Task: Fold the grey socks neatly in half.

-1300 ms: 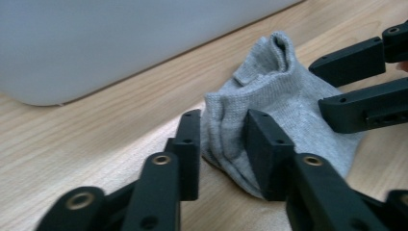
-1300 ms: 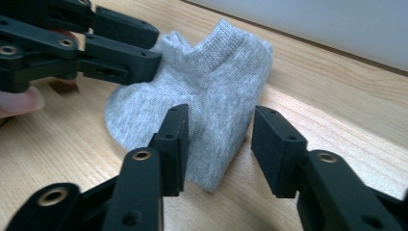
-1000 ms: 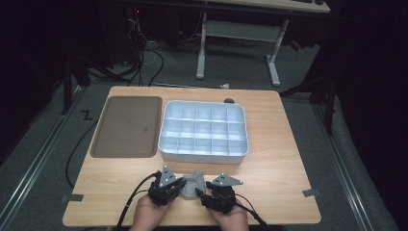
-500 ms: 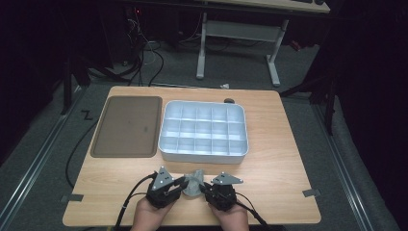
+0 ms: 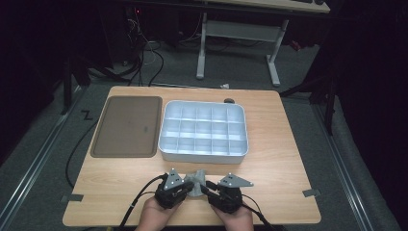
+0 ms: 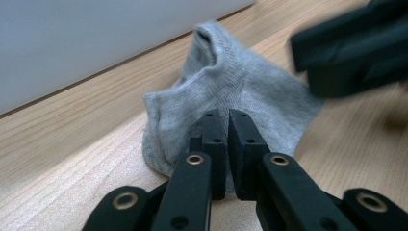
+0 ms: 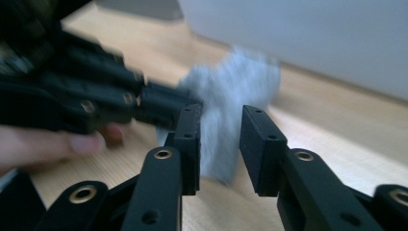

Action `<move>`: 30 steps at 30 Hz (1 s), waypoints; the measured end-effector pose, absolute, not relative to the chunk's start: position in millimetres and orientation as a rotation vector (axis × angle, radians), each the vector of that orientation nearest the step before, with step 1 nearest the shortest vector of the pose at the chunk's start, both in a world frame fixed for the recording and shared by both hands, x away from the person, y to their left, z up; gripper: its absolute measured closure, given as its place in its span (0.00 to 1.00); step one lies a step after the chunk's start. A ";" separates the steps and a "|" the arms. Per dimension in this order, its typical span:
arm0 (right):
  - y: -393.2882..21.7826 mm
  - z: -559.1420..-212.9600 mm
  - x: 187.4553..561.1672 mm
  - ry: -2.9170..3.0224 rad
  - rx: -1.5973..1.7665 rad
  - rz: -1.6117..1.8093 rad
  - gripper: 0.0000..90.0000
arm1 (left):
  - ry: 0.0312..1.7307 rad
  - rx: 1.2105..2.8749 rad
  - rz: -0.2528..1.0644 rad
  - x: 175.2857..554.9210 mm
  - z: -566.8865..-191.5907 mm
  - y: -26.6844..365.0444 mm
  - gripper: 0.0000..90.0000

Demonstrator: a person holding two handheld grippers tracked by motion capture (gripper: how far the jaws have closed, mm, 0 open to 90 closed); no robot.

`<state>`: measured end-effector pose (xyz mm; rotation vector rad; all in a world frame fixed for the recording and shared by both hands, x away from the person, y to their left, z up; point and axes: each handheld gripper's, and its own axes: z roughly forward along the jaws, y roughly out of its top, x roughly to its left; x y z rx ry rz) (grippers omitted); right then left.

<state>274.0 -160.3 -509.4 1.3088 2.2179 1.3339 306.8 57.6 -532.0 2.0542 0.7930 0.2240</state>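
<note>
1. From the high view, the surface [image 5: 288, 159] carries a brown tray [image 5: 126, 126] at the left and a white compartment box [image 5: 204, 130] just beside it, with all its cells bare.
2. That view places a small grey sock [image 5: 196, 181] near the person's edge of the surface, in front of the box and between the two claws.
3. The left claw [image 5: 186, 188] and the right claw [image 5: 206, 186] flank the sock there, each held in a hand [image 5: 155, 215] that comes in from the bottom edge, but the sock is too small in this view to tell how either grips it.
4. The left gripper view gives the detail: the sock [image 6: 231, 91] lies crumpled on the wood with its cuff standing up, close to the white wall of the box [image 6: 96, 43].
5. In it the left claw [image 6: 226, 139] is nearly shut, pinching the near edge of the sock's fabric in a narrow gap.
6. The same view shows the other claw as a dark blur at the sock's far right corner.
7. The right gripper view shows the right claw [image 7: 220, 144] partly open, its jaws having just been opening, with the blurred sock [image 7: 226, 101] between them; the pads are not pressing on it.
8. It also shows the left claw [image 7: 163, 108] reaching in from the left onto the sock, with fingertips [image 7: 82, 143] below.
</note>
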 end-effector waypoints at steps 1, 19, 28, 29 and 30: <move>-163.8 -507.0 273.9 2.198 1.310 1.351 0.78 | 0.793 2.054 0.224 306.8 -532.0 57.6 0.96; -157.2 -527.7 293.0 2.275 1.365 1.169 1.00 | 0.789 2.052 0.193 306.8 -532.1 55.0 0.96; -158.4 -511.7 277.2 2.244 1.292 1.238 1.00 | 0.768 2.068 0.184 304.9 -531.3 38.6 0.96; -157.8 -511.0 275.9 2.246 1.288 1.247 1.00 | 0.766 2.071 0.183 305.0 -531.1 38.1 0.96; -157.0 -510.6 275.0 2.249 1.274 1.253 1.00 | 0.766 2.072 0.183 305.1 -531.0 37.6 0.96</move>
